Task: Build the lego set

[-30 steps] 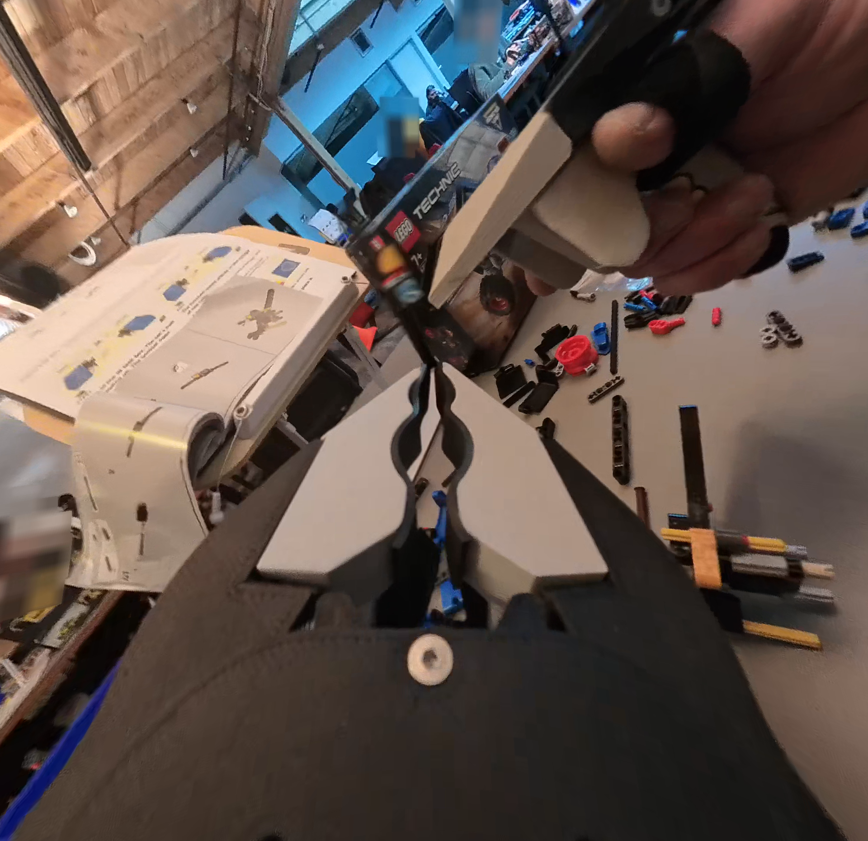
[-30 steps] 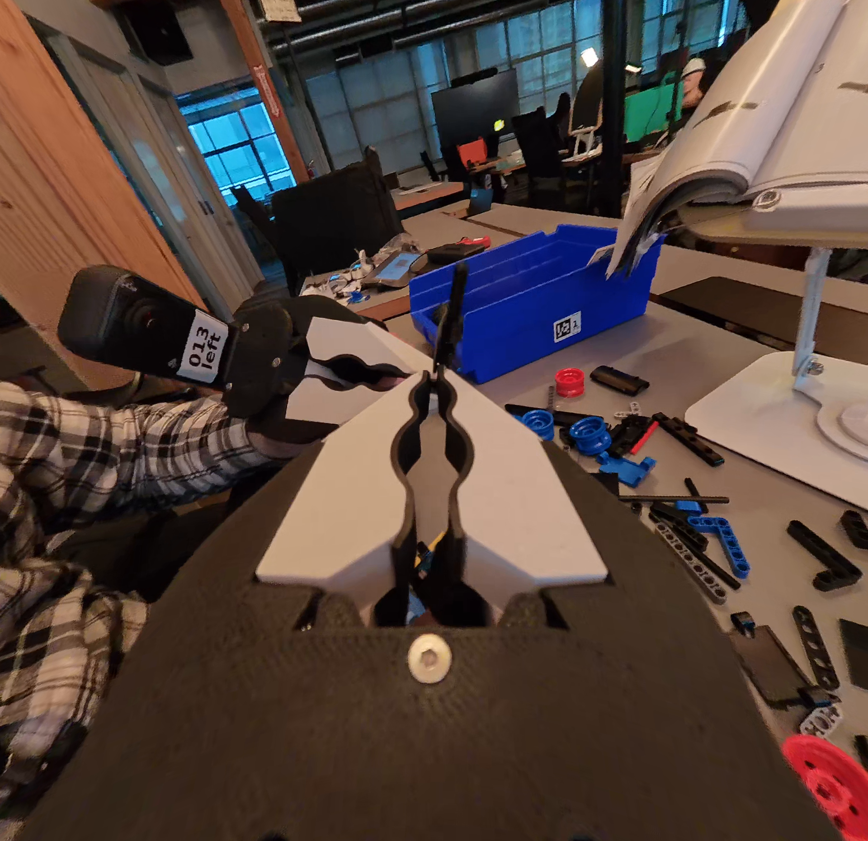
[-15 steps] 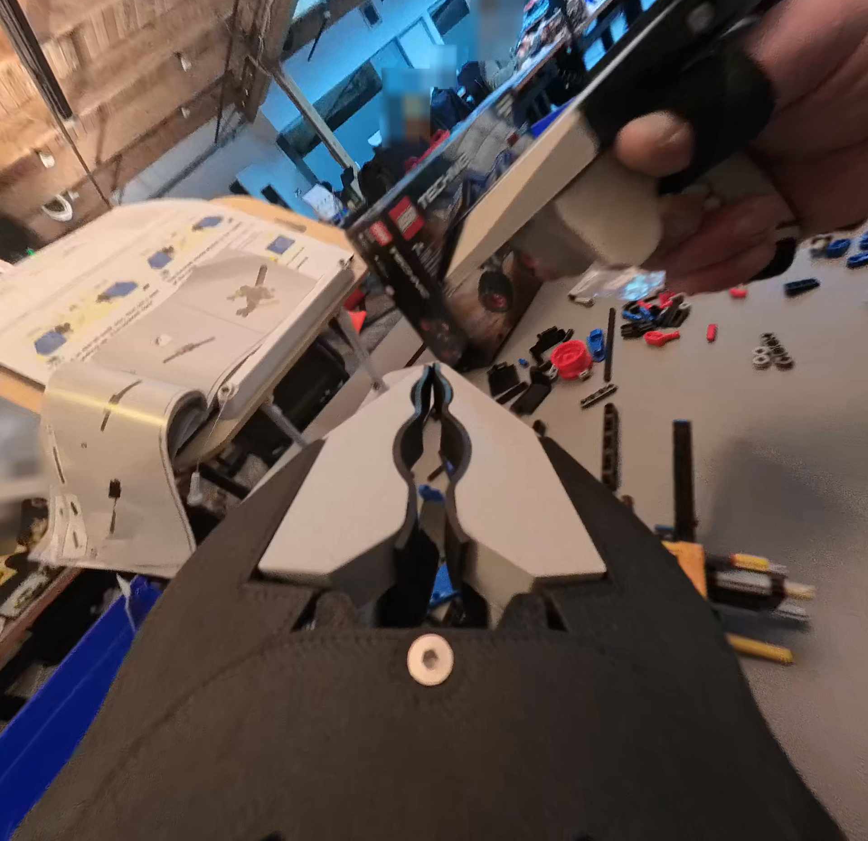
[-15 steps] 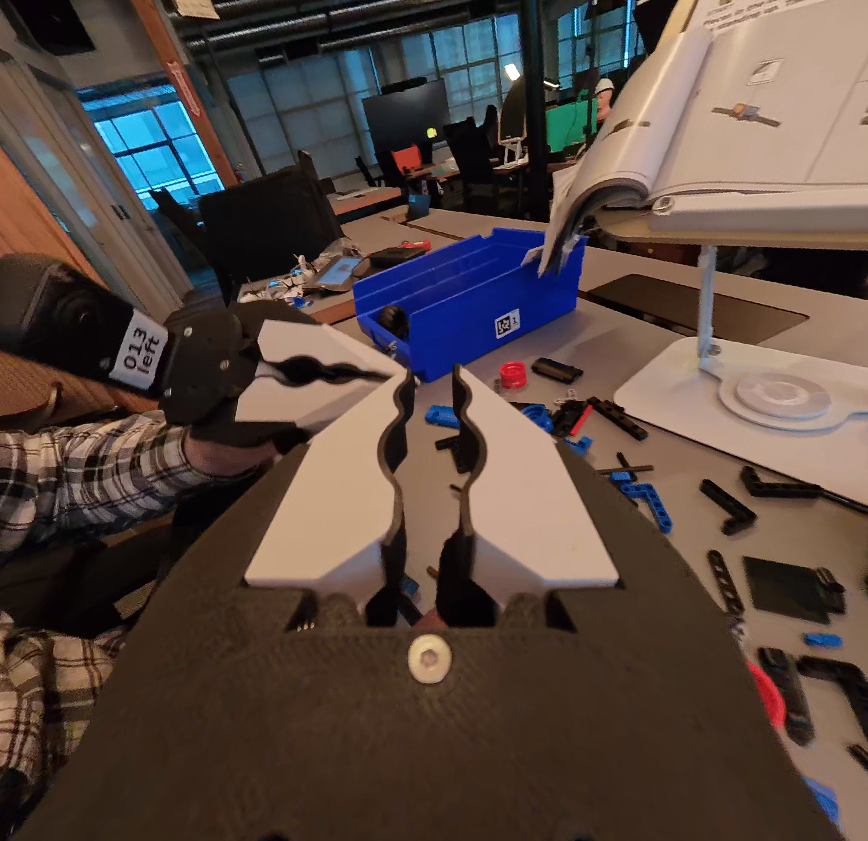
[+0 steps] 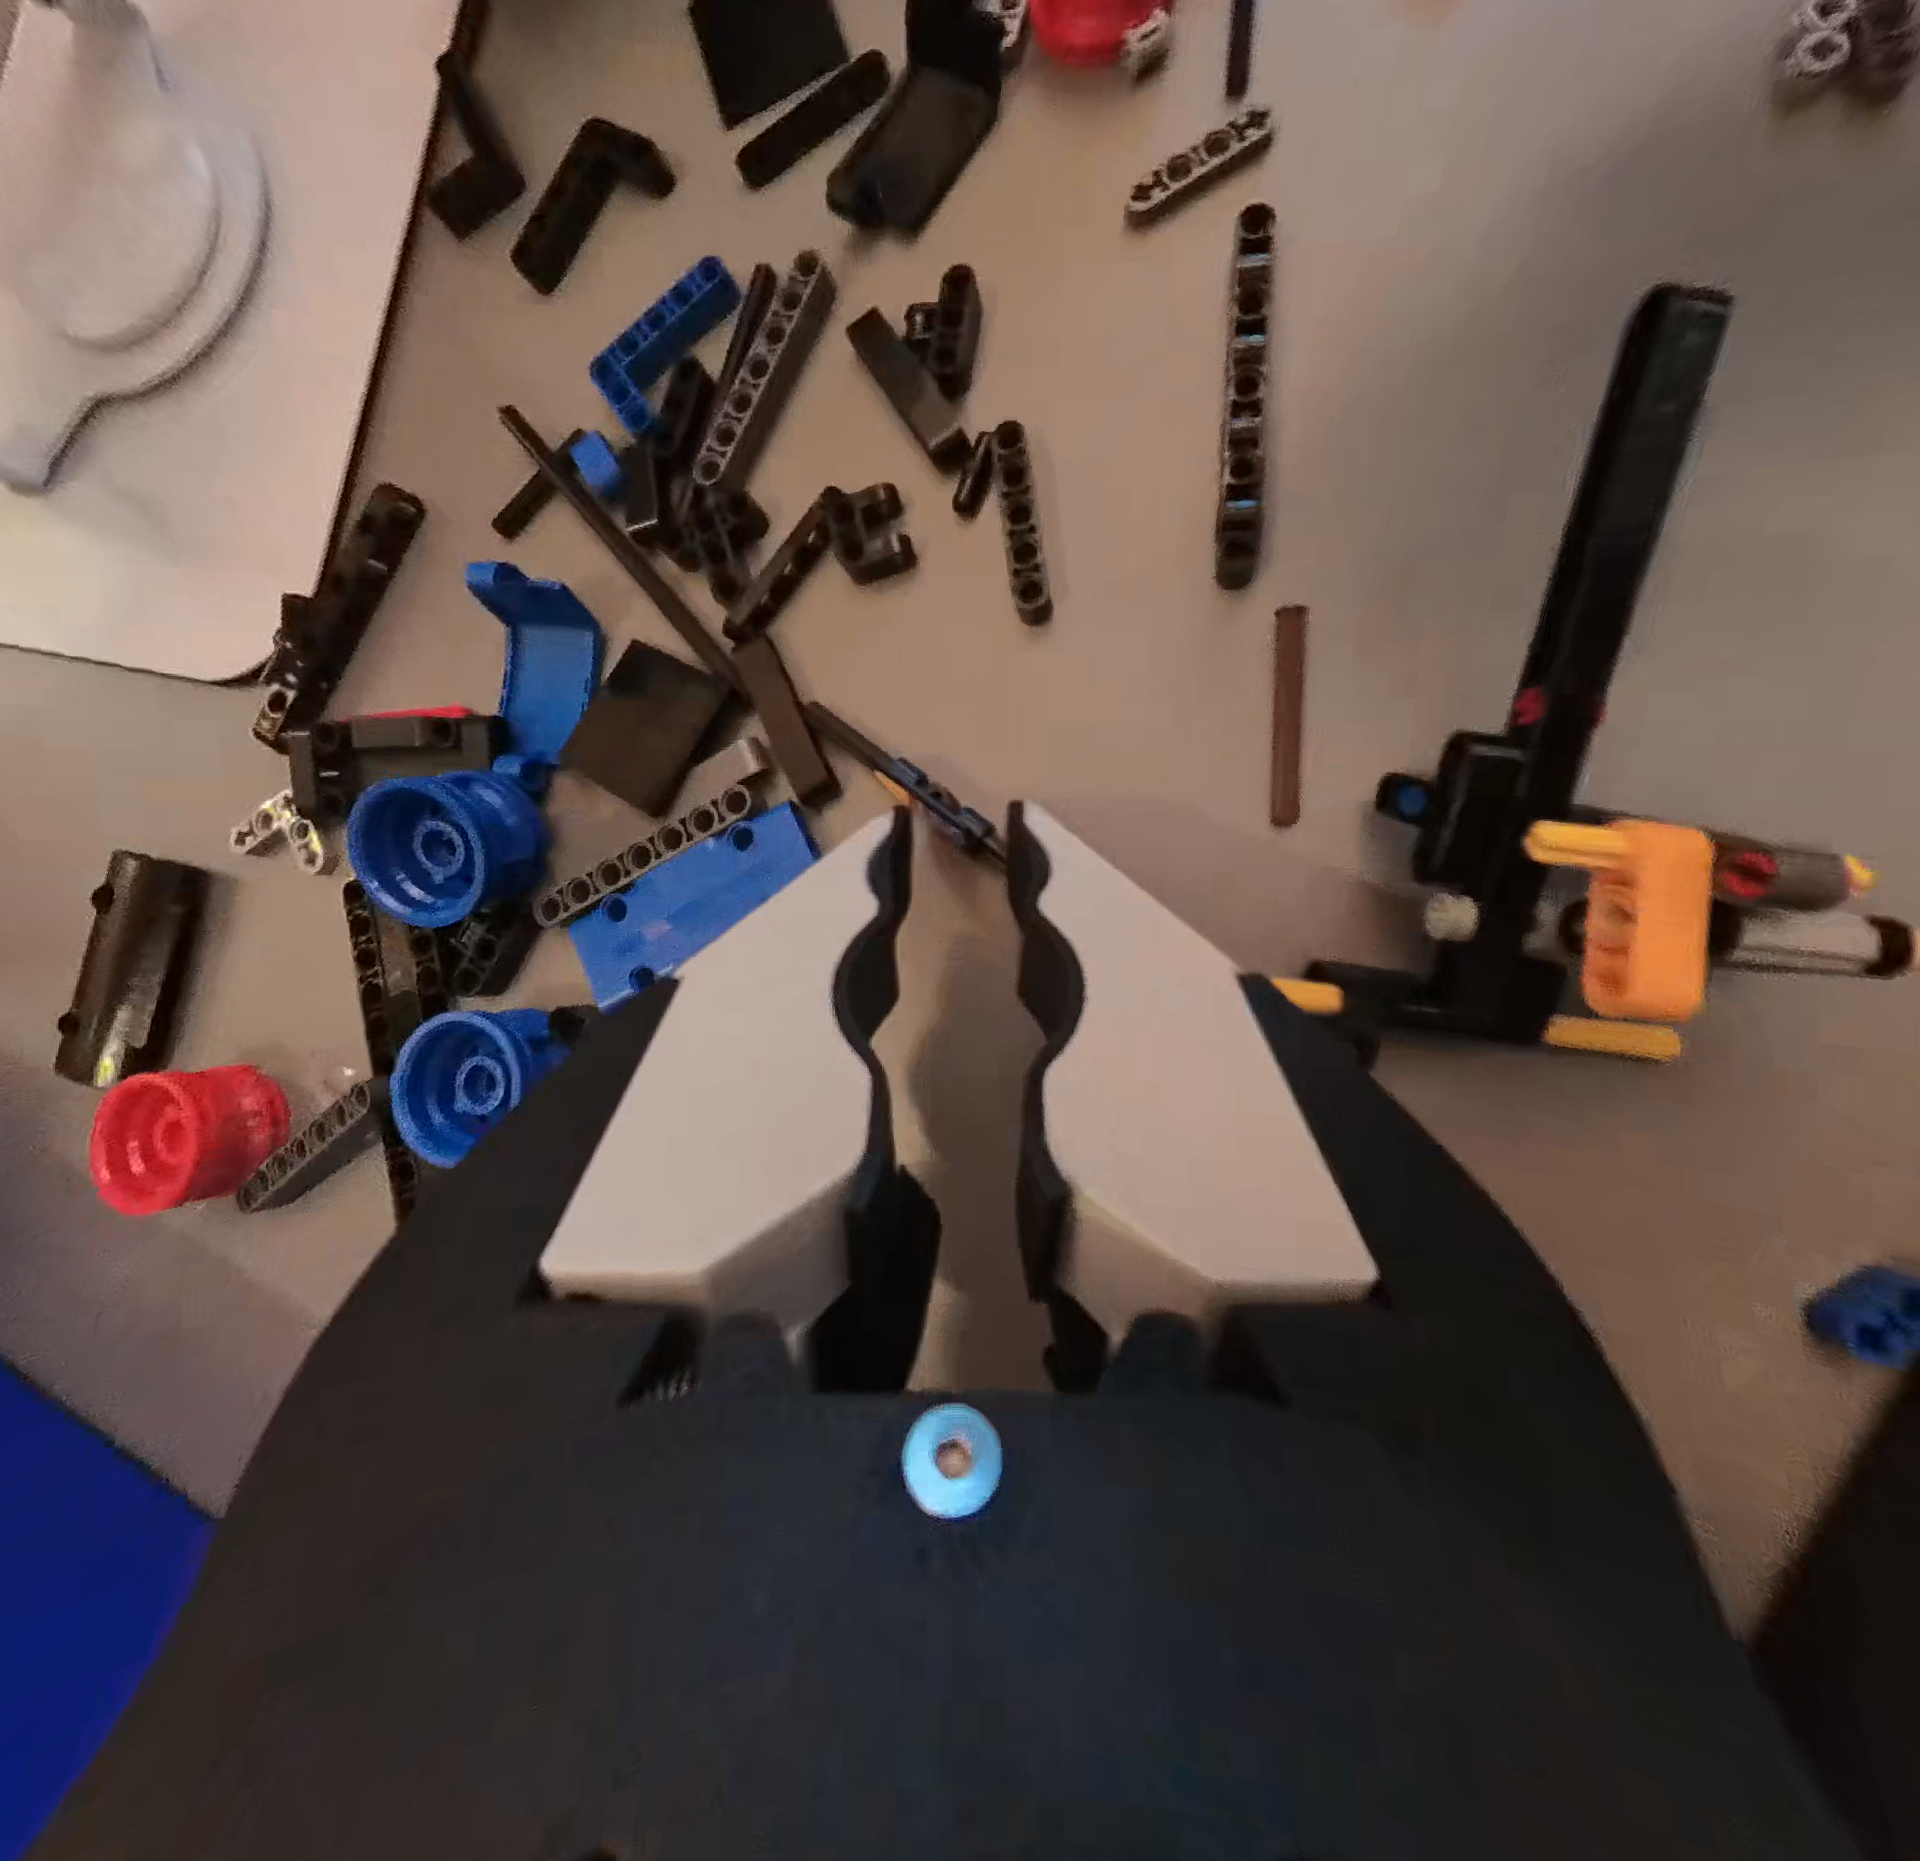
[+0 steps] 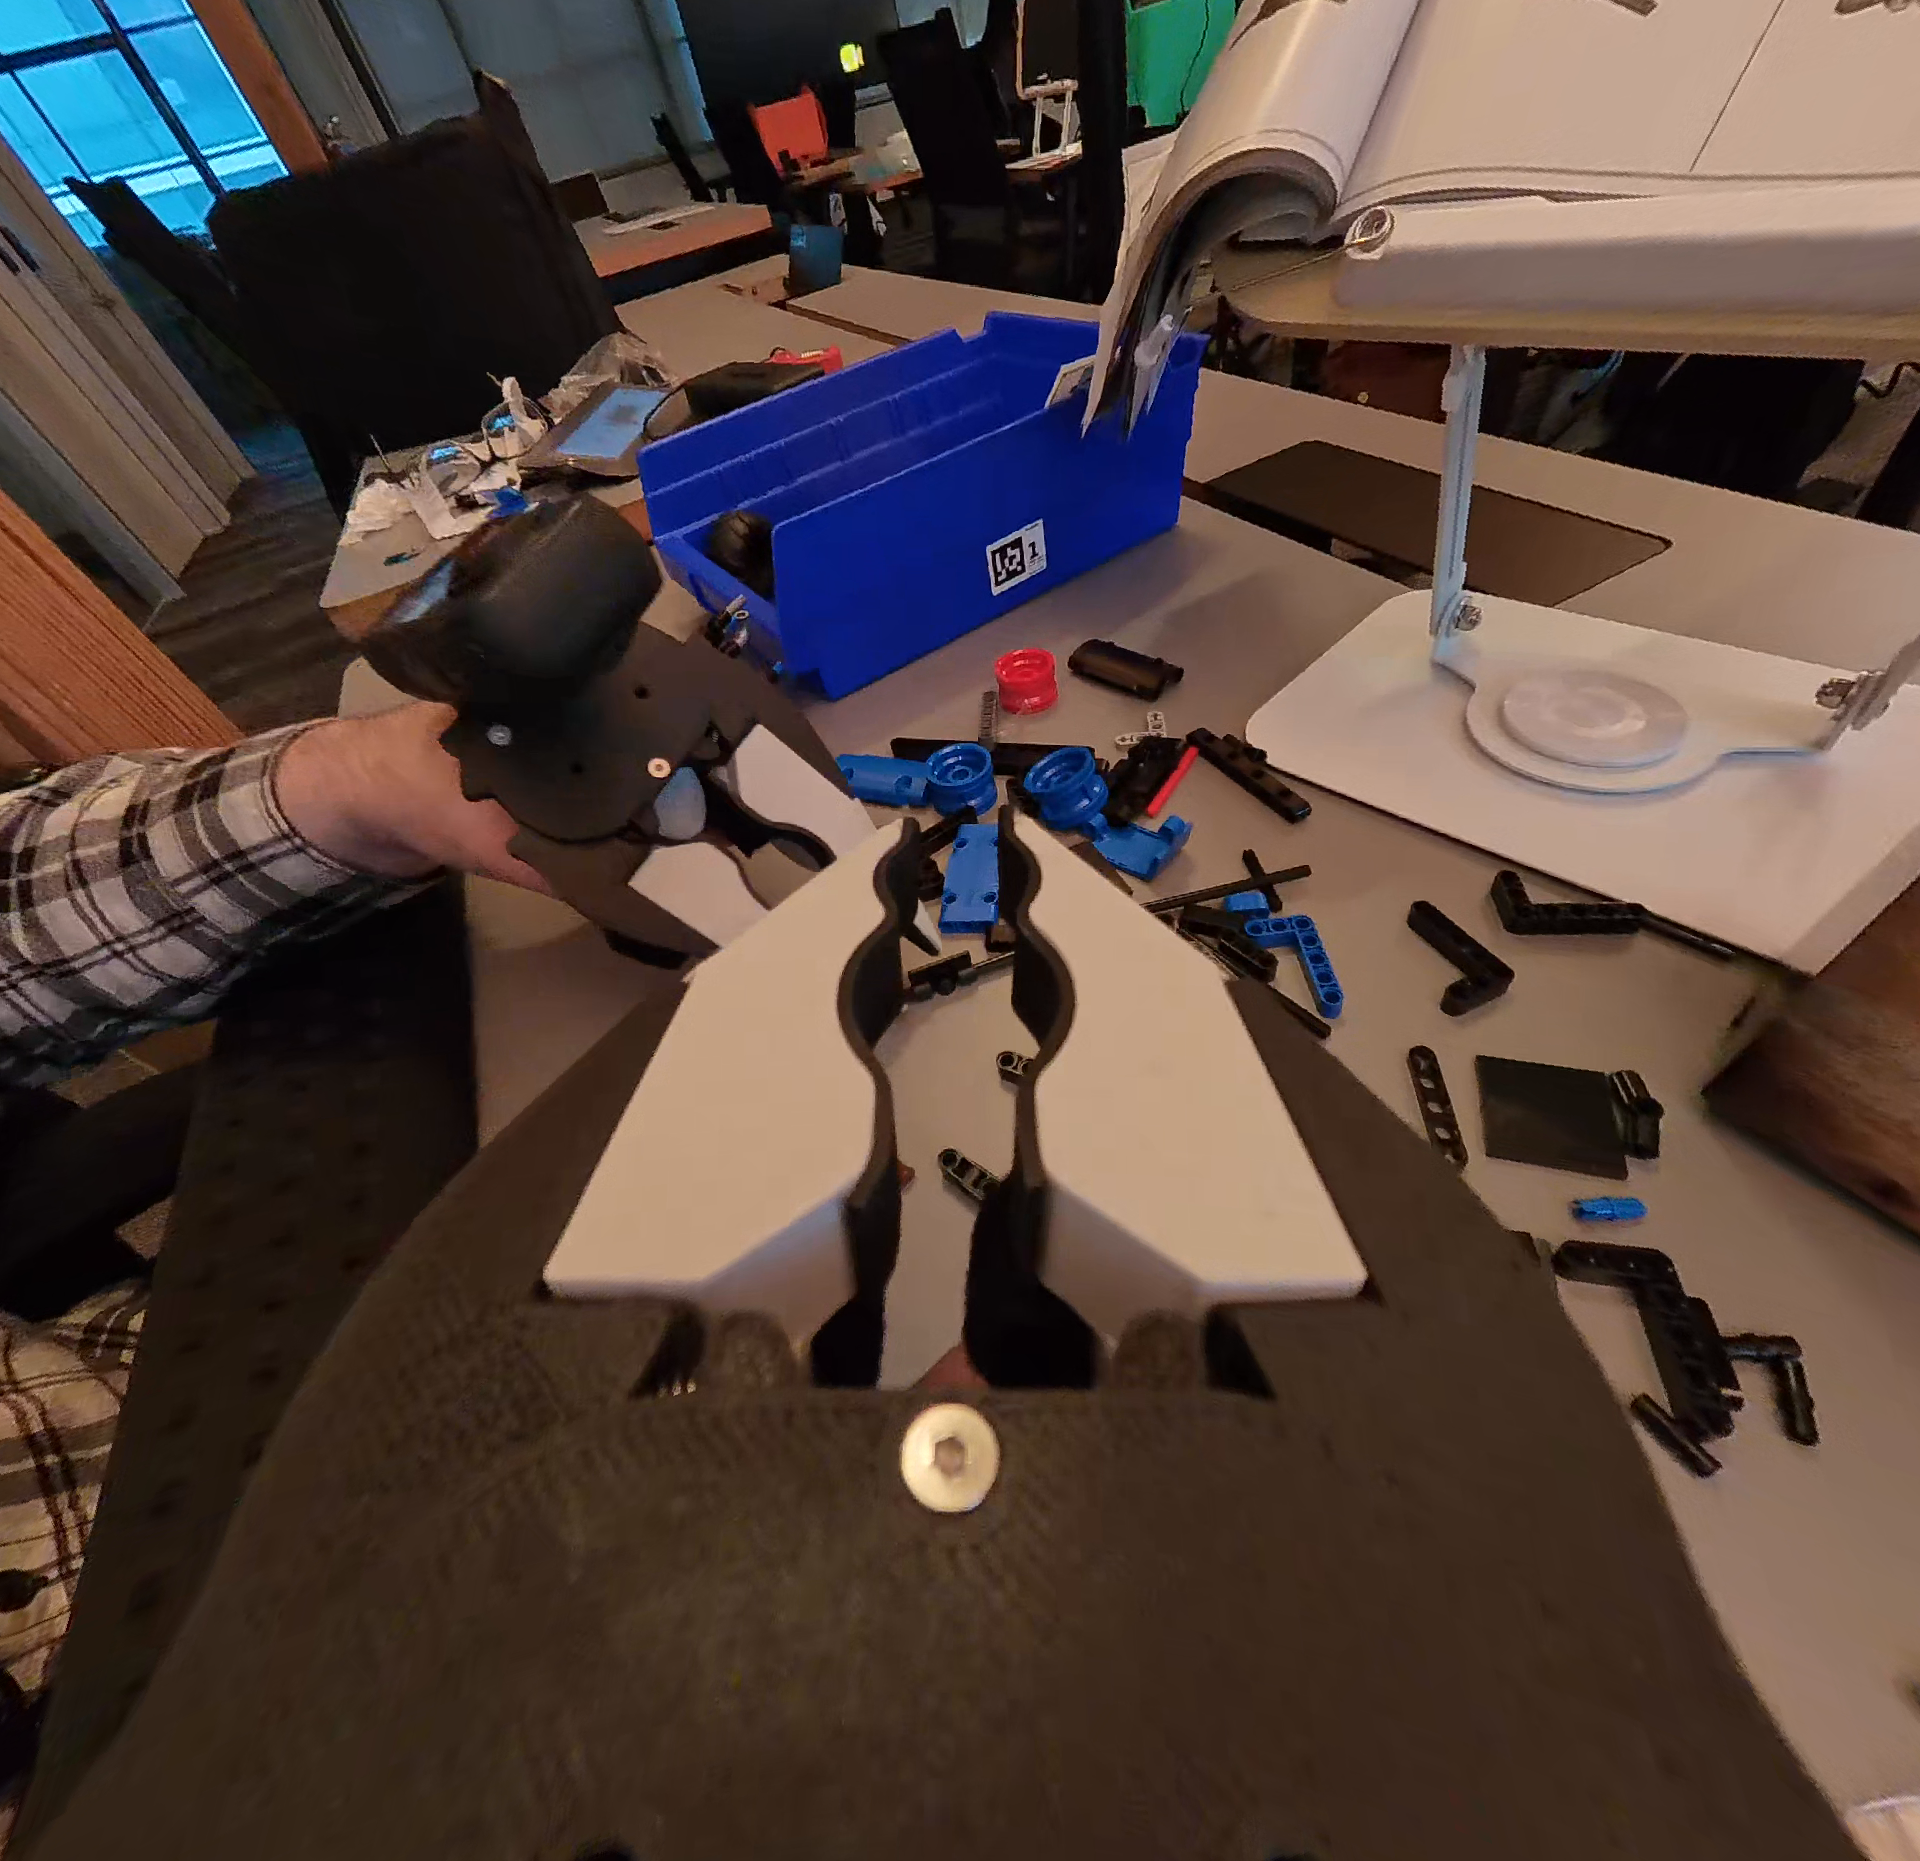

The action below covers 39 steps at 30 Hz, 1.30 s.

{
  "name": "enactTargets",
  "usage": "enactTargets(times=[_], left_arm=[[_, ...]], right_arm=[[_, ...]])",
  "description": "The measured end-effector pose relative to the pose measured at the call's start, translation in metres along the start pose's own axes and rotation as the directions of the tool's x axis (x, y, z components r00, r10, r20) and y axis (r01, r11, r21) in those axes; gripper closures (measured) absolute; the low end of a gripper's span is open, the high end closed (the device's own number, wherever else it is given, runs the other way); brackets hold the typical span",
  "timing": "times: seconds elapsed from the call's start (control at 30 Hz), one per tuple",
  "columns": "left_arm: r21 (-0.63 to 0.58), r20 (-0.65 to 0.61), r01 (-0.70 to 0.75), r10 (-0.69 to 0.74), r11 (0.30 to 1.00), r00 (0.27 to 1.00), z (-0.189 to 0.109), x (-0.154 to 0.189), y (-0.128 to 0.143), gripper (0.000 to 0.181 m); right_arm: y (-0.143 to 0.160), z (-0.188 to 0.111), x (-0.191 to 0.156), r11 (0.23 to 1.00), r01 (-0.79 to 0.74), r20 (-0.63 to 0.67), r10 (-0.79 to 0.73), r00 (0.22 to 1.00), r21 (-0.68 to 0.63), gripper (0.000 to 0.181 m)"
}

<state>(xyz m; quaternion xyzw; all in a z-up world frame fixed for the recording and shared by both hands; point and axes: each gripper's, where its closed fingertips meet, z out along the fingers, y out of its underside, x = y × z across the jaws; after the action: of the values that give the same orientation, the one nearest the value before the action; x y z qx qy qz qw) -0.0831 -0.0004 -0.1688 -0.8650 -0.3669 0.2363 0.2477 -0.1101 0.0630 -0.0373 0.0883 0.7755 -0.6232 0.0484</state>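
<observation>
In the left wrist view my left gripper (image 5: 958,824) is open and empty, pointing down at the grey table. A thin black rod with small blue parts (image 5: 930,798) lies just beyond its tips. The partial build (image 5: 1538,835), a long black beam with an orange piece (image 5: 1647,918) and yellow-tipped pins, lies to its right. My right gripper (image 6: 961,835) is open and empty above the table. The left gripper also shows in the right wrist view (image 6: 769,840), low over the table, left of a blue plate (image 6: 971,876) and blue wheel hubs (image 6: 1060,777).
Loose black, blue and red pieces are scattered over the table (image 5: 1122,523). A blue bin (image 6: 914,502) stands at the back. An instruction booklet (image 6: 1558,97) rests on a white stand whose base (image 6: 1382,710) sits on the right. A plaid sleeve (image 6: 156,876) reaches in from the left. Across from one pair of fingers to the other is roughly 15 cm.
Both grippers were shut and raised, close together. The right one opened first and lowered. The left one has since swung down to face the table and opened.
</observation>
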Motion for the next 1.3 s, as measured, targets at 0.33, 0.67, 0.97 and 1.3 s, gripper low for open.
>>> enactTargets(times=[0.33, 0.67, 0.97, 1.3], left_arm=[[0.165, 0.028, 0.076, -0.082, 0.983, 0.996, -0.017, -0.012, -0.027, 0.181], [0.627, -0.345, 0.494, -0.354, 0.603, 0.869, -0.096, -0.018, -0.116, 0.181], [0.66, -0.408, 0.568, -0.401, 0.491, 0.82, -0.1, -0.012, -0.13, 0.181], [0.612, -0.562, 0.707, -0.434, 0.354, 0.704, -0.101, -0.01, -0.135, 0.181]], right_arm=[[0.012, 0.007, -0.013, 0.981, 0.184, -0.018, -0.185, 0.983, -0.067, 0.166], [-0.007, 0.022, -0.04, 0.786, 0.614, -0.251, -0.61, 0.752, -0.069, 0.138], [-0.015, 0.021, -0.029, 0.66, 0.731, -0.407, -0.724, 0.557, -0.172, 0.139], [-0.02, 0.021, -0.031, 0.548, 0.804, -0.448, -0.793, 0.413, -0.231, 0.154]])
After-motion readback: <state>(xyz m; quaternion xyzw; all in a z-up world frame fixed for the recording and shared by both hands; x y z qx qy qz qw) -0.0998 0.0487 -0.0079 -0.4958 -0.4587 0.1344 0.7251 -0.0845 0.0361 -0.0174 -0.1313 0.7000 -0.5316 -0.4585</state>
